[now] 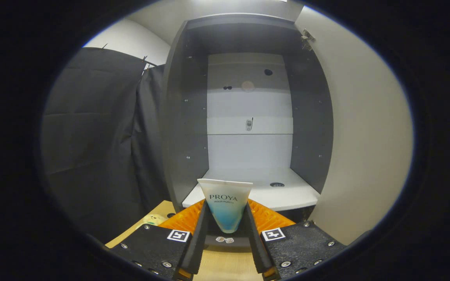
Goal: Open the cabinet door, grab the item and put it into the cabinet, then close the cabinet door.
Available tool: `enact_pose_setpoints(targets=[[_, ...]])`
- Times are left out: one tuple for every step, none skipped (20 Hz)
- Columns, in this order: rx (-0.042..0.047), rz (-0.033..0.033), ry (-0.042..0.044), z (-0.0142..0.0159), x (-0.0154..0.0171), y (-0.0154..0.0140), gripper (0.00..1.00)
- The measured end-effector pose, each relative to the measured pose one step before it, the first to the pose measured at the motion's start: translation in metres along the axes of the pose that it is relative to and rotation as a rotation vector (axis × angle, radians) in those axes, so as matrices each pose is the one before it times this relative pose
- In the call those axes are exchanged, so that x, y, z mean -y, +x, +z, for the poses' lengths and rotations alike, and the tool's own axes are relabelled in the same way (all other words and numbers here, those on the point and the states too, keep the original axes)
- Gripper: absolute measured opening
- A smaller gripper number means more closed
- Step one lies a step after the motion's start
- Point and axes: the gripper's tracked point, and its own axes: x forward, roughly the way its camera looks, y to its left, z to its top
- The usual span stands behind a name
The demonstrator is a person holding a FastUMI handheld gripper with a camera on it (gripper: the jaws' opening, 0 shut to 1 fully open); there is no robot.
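Note:
A white-and-blue cosmetic tube [225, 205] stands upright between my two fingers, its flat crimped end up. My gripper [225, 216] is shut on the tube, with both fingers pressing its sides. Just beyond the tube is the dark grey cabinet [184, 117], whose inside is open to view. Its white bottom shelf [287, 197] lies right behind the tube and a little above the tabletop. The pale cabinet door [361, 128] is swung wide open on the right, hinge at its top.
A light wooden tabletop [225, 265] lies under the gripper. Black cloth [96, 148] hangs to the left of the cabinet. A small pale object [154, 219] rests on the table by the left finger. The cabinet's back panel has a small latch [249, 124].

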Motion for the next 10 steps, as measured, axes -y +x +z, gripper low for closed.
enact_pose_setpoints(targets=[[-0.00103, 0.00060, 0.00612, 0.00705, 0.00105, 0.01118, 0.53], [-0.00102, -0.00204, 0.00364, 0.00572, 0.00187, 0.01050, 0.53], [-0.00550, -0.00548, 0.00147, 0.00361, 0.00299, 0.01112, 0.53], [-0.00126, -0.00345, 0.00295, 0.00486, 0.00140, 0.01148, 0.53], [-0.00174, -0.00294, 0.00058, 0.00304, 0.00096, 0.01129, 0.53], [-0.00824, -0.00747, -0.00386, 0.00174, 0.00242, 0.01055, 0.52], [-0.00846, -0.00535, -0.00083, -0.00057, 0.00112, 0.01052, 0.52], [-0.01310, -0.00222, -0.00116, -0.00160, 0.00074, 0.00967, 0.52], [-0.01518, -0.00433, -0.00012, -0.00412, 0.00164, 0.00912, 0.52], [-0.01152, -0.00542, -0.00100, -0.00353, 0.00163, 0.00825, 0.52]])
